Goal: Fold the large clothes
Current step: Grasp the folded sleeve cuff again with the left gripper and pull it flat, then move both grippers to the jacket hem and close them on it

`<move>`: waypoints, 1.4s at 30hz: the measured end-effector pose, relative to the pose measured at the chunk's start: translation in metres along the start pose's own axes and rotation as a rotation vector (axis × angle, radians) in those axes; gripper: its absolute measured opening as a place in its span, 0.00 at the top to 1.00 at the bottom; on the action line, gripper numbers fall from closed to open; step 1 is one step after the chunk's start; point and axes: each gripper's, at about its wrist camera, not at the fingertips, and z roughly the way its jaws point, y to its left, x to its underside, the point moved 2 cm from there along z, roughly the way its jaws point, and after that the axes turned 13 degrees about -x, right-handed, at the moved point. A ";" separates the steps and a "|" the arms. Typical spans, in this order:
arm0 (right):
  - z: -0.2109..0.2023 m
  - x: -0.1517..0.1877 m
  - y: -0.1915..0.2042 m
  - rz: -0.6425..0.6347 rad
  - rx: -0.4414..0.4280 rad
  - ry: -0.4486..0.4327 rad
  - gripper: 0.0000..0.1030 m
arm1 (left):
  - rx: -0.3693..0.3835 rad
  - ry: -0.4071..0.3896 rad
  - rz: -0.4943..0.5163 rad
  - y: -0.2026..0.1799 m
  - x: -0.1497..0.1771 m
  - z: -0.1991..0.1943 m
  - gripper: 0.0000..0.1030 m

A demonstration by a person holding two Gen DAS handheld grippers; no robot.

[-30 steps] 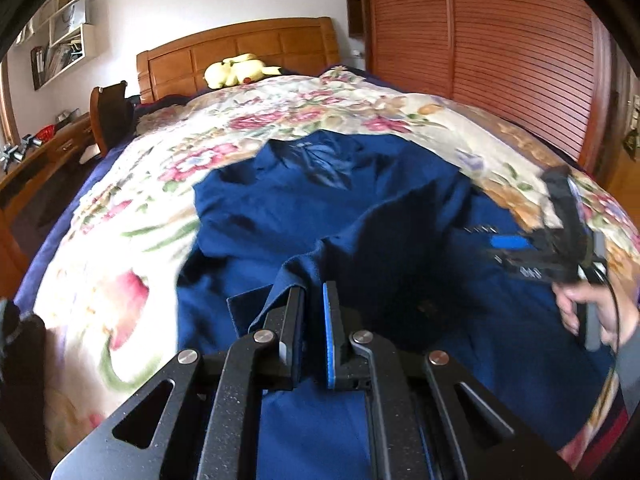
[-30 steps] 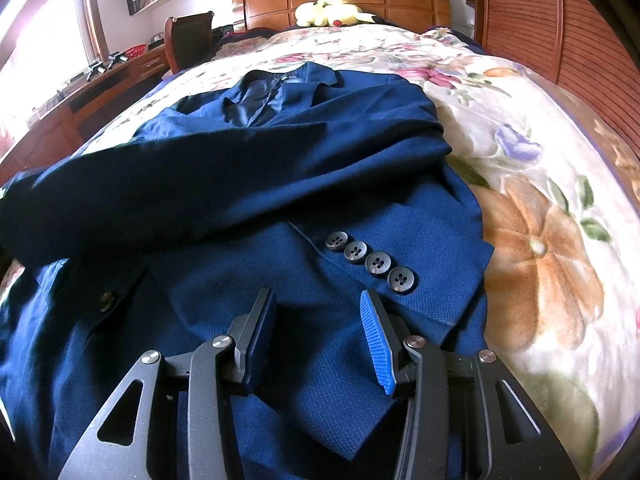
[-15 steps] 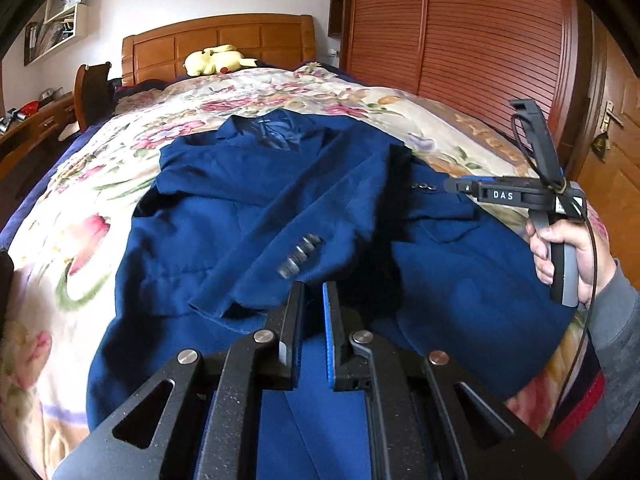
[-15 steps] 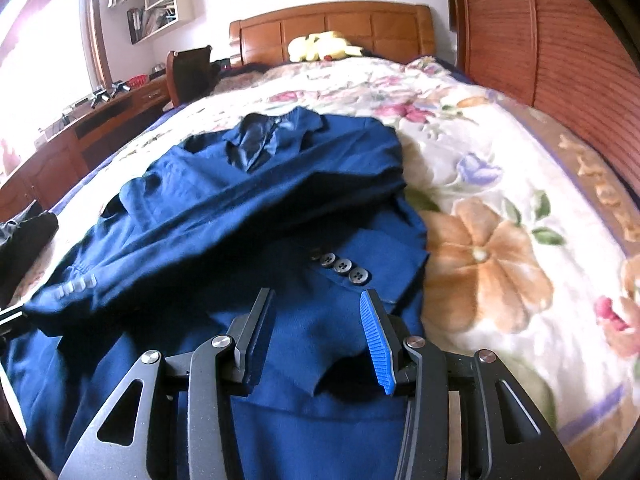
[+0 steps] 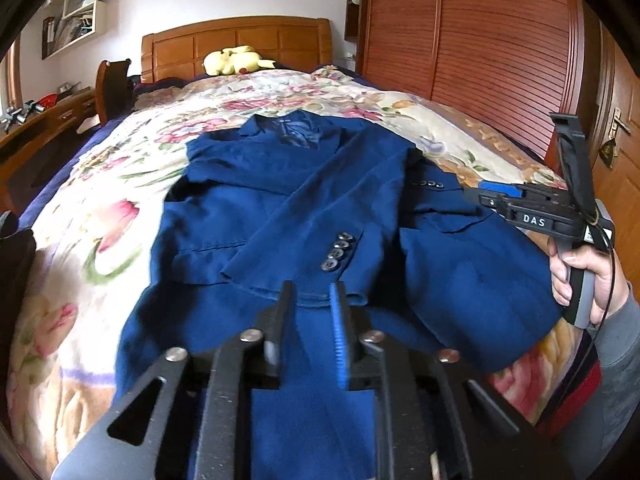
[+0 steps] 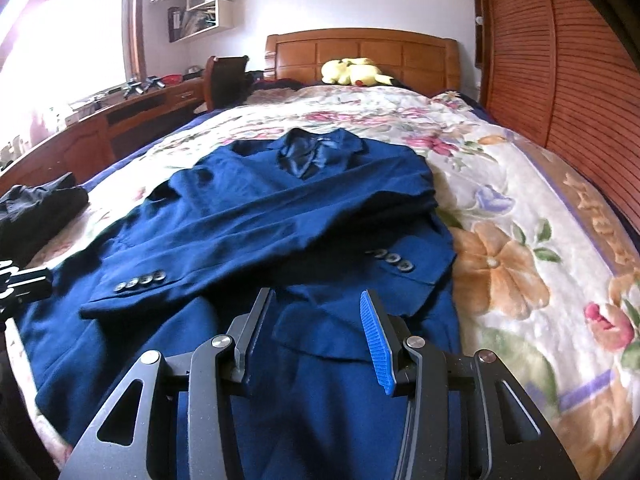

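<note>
Blue jacket [image 6: 280,216] flat, sleeves crossed

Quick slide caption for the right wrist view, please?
Open right gripper above a blue suit jacket, both sleeves folded across its front, on a floral bedspread.

The jacket [image 6: 280,216] lies on the bed [image 6: 520,208], both sleeves crossed over its front. Behind the jacket, a plush toy [image 6: 354,72] rests by the headboard [image 6: 360,52]. Left of the jacket lie dark clothes [image 6: 36,212]; further left stands the counter [image 6: 132,116]. A wardrobe [image 6: 568,64] stands to the jacket's right.
</note>
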 end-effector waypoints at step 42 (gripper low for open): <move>-0.088 0.057 0.039 -0.141 0.044 0.217 0.54 | -0.119 0.047 -0.091 0.106 0.077 -0.042 0.25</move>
